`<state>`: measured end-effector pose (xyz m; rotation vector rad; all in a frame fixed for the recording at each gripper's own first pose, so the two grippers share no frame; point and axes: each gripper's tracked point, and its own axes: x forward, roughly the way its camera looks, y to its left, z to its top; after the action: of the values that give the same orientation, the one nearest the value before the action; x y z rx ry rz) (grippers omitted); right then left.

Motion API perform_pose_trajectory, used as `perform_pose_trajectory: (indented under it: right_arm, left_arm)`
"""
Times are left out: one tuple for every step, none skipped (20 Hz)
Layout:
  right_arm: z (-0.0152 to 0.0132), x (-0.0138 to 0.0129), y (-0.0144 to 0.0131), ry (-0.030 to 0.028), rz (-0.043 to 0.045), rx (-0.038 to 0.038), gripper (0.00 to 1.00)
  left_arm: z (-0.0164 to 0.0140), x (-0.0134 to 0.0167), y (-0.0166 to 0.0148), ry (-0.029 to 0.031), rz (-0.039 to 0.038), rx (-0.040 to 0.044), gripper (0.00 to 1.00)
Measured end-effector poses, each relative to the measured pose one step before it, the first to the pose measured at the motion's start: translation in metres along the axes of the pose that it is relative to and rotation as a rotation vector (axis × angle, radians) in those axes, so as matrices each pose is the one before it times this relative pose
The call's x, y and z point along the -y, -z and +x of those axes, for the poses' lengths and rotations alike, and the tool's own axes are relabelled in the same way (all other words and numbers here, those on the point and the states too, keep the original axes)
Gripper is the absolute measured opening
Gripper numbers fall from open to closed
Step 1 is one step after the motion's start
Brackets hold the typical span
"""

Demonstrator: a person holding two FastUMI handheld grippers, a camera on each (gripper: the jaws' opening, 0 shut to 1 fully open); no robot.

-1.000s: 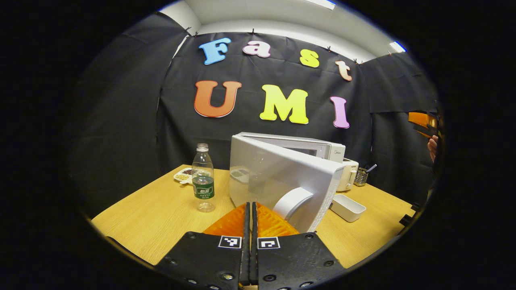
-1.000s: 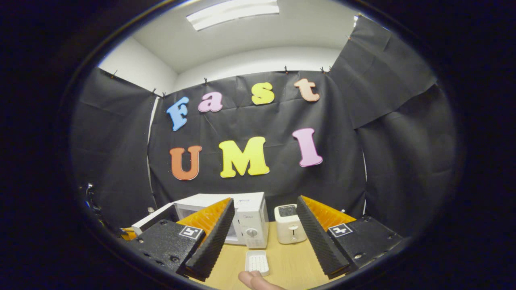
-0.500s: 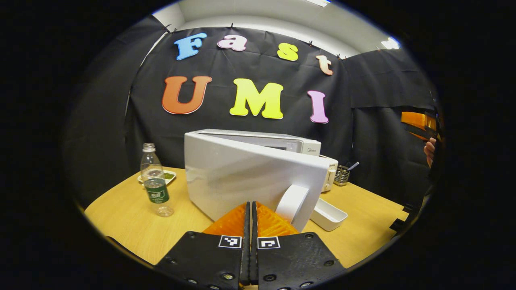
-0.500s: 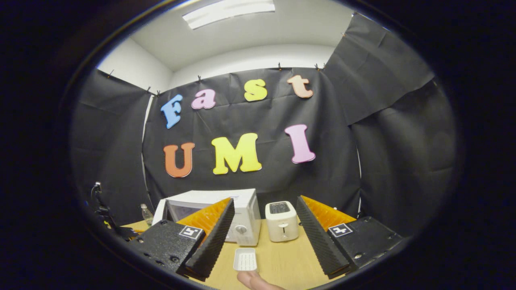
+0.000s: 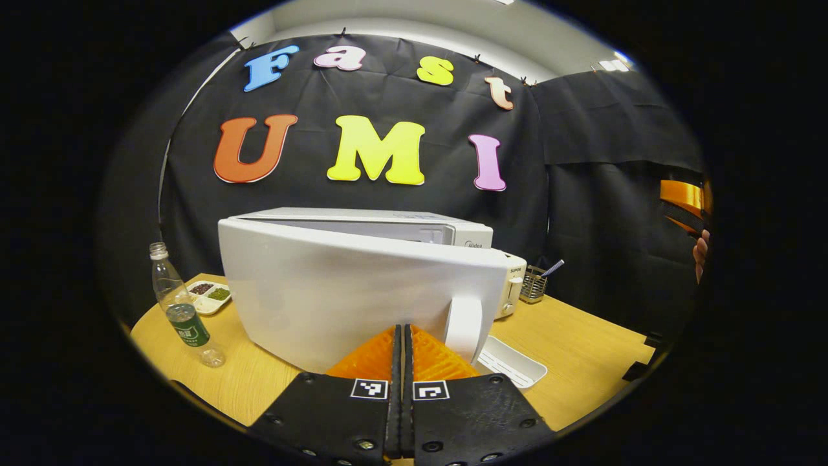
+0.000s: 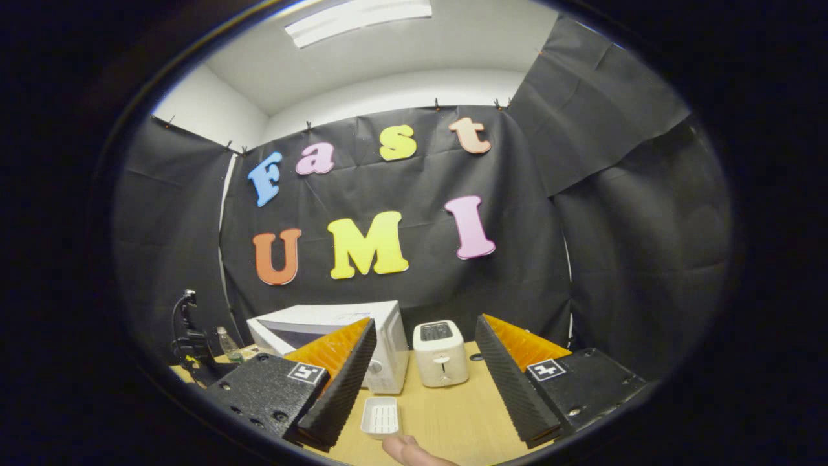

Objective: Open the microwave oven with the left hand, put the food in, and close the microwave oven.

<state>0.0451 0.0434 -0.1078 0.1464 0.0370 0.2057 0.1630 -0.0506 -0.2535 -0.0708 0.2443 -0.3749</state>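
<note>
The white microwave (image 5: 362, 220) stands on the wooden table (image 5: 582, 349), its door (image 5: 336, 291) swung nearly to the body with a narrow gap left at the handle side. My left gripper (image 5: 401, 331) is shut with nothing between its fingers, its tips right at the door's outer face beside the curved white handle (image 5: 463, 323). The oven's inside is hidden. My right gripper (image 6: 425, 321) stands open and empty, held high above the table, well back from the microwave (image 6: 323, 320). In the left gripper view it shows at the far right (image 5: 684, 202) with a hand on it.
An empty white rectangular dish (image 5: 512, 362) (image 6: 380, 416) lies in front of the microwave. A white toaster (image 6: 440, 353) and a wire utensil holder (image 5: 534, 286) stand to its right. A water bottle (image 5: 184, 317) and a small divided dish (image 5: 210, 294) sit to its left.
The microwave door has swung from wide open to almost shut, with my shut left gripper following against it. The right gripper stayed open and shifted only a little.
</note>
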Motion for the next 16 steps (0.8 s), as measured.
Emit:
perform_pose_trajectory:
  right_arm:
    - [0.00079, 0.00293, 0.00043, 0.00002, 0.00635, -0.00090, 0.98]
    - [0.00147, 0.00272, -0.00077, 0.00082, 0.00478, -0.00132, 0.98]
    - [0.00182, 0.00323, -0.00023, 0.00068, 0.00229, -0.00017, 0.98]
    - [0.00194, 0.00360, -0.00125, 0.00285, 0.00051, 0.00110, 0.98]
    - [0.00091, 0.00438, 0.00035, 0.00319, -0.00125, 0.00123, 0.98]
    - [0.00170, 0.00345, -0.00017, 0.00107, -0.00188, 0.00034, 0.98]
    - [0.00045, 0.00393, -0.00061, 0.00065, -0.00126, 0.00170, 0.98]
    - [0.00165, 0.00356, -0.00029, 0.00040, -0.00197, 0.00135, 0.98]
    - [0.00060, 0.00337, 0.00013, -0.00166, -0.00446, 0.00099, 0.98]
    - [0.00271, 0.00262, 0.00006, -0.00172, -0.00753, 0.00077, 0.98]
    - [0.00182, 0.00494, 0.00031, 0.00020, -0.00817, 0.00067, 0.98]
    - [0.00198, 0.00442, -0.00054, 0.00245, -0.00371, 0.00277, 0.98]
    - [0.00210, 0.00318, 0.00035, -0.00013, 0.00009, 0.00175, 0.98]
    - [0.00194, 0.00210, 0.00105, -0.00270, 0.00281, 0.00026, 0.98]
    - [0.00297, 0.00201, 0.00223, -0.00413, 0.00114, -0.00307, 0.98]
    - [0.00271, 0.00230, 0.00236, -0.00301, -0.00289, -0.00438, 0.98]
  left_arm:
    - [0.00657, 0.00242, -0.00131, 0.00258, -0.00114, -0.00092, 0.00]
    - [0.00746, 0.00115, -0.00206, -0.00024, -0.00063, 0.00151, 0.00]
    - [0.00612, 0.00310, -0.00217, 0.00316, 0.00104, 0.00054, 0.00]
    - [0.00626, 0.00102, -0.00361, 0.00049, 0.00437, 0.00627, 0.00]
    - [0.00663, 0.00088, -0.00227, -0.00034, 0.00673, -0.00079, 0.00]
    - [0.00647, 0.00125, -0.00100, -0.00396, 0.00307, -0.00106, 0.00]
    - [0.00651, 0.00059, -0.00078, -0.00495, 0.00193, -0.00253, 0.00]
    - [0.00617, 0.00082, -0.00158, -0.00415, 0.00169, 0.00126, 0.00]
    - [0.00489, 0.00051, -0.00114, -0.00195, 0.00100, 0.00084, 0.00]
    - [0.00627, 0.00001, 0.00003, -0.00203, 0.00250, 0.00195, 0.00]
    - [0.00500, -0.00116, -0.00073, -0.00323, 0.00566, 0.00072, 0.00]
    - [0.00416, -0.00119, -0.00096, -0.00587, 0.00210, 0.00384, 0.00]
    - [0.00550, -0.00075, 0.00062, -0.00574, -0.00203, 0.00042, 0.00]
    - [0.00412, -0.00132, 0.00059, -0.00662, -0.00381, -0.00017, 0.00]
    - [0.00529, -0.00064, 0.00049, -0.00456, -0.00373, -0.00137, 0.00]
    - [0.00480, 0.00000, 0.00024, -0.00811, -0.00162, -0.00148, 0.00]
